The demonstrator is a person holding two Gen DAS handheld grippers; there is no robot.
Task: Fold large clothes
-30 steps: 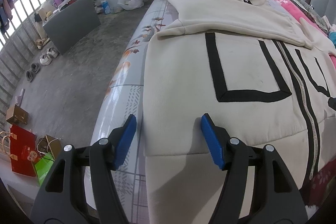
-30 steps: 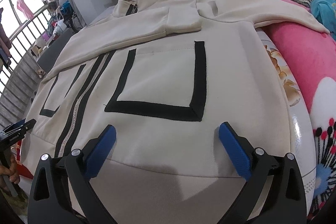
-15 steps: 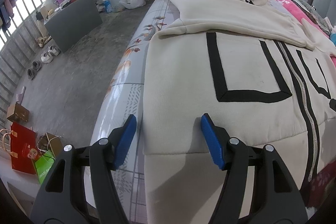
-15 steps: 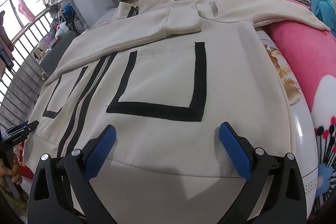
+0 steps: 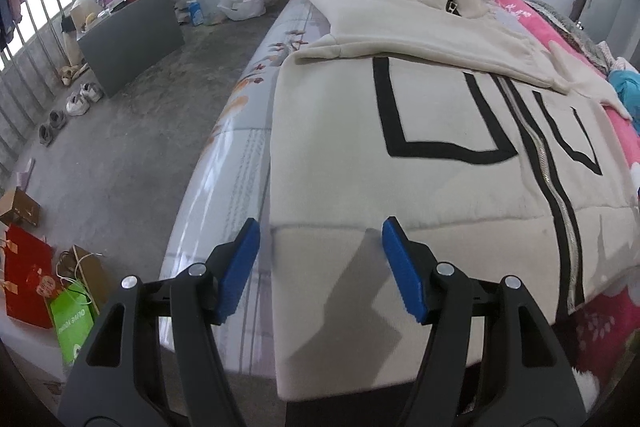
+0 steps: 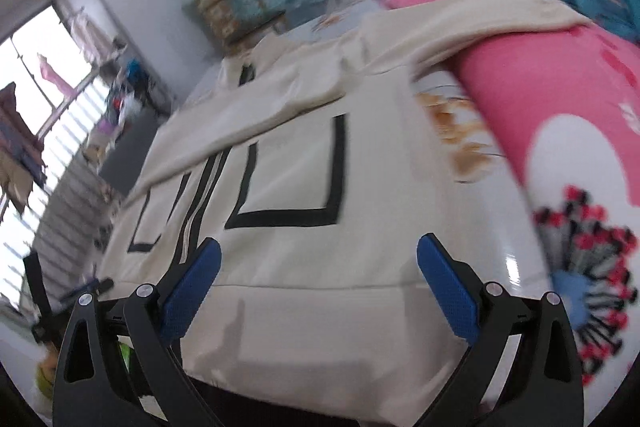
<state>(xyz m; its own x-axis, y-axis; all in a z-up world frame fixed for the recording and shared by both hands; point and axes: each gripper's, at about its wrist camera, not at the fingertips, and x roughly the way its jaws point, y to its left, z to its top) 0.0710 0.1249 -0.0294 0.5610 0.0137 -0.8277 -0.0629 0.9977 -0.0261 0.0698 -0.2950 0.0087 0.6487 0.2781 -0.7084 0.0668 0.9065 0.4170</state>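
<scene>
The cream jacket point(image 5: 460, 115) lies flat on the bed point(image 5: 236, 163); both grippers' jaws hang apart over its hem, gripping nothing. Pinch both hem corners evenly before folding upward

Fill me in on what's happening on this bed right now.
A person with a gripper in each hand is about to fold a cream zip-up jacket spread front up on the bed. One sleeve is already folded across the chest. The left gripper and right gripper both hang open over the jacket's bottom hem, gripping nothing. The right wrist view is blurred.
</scene>
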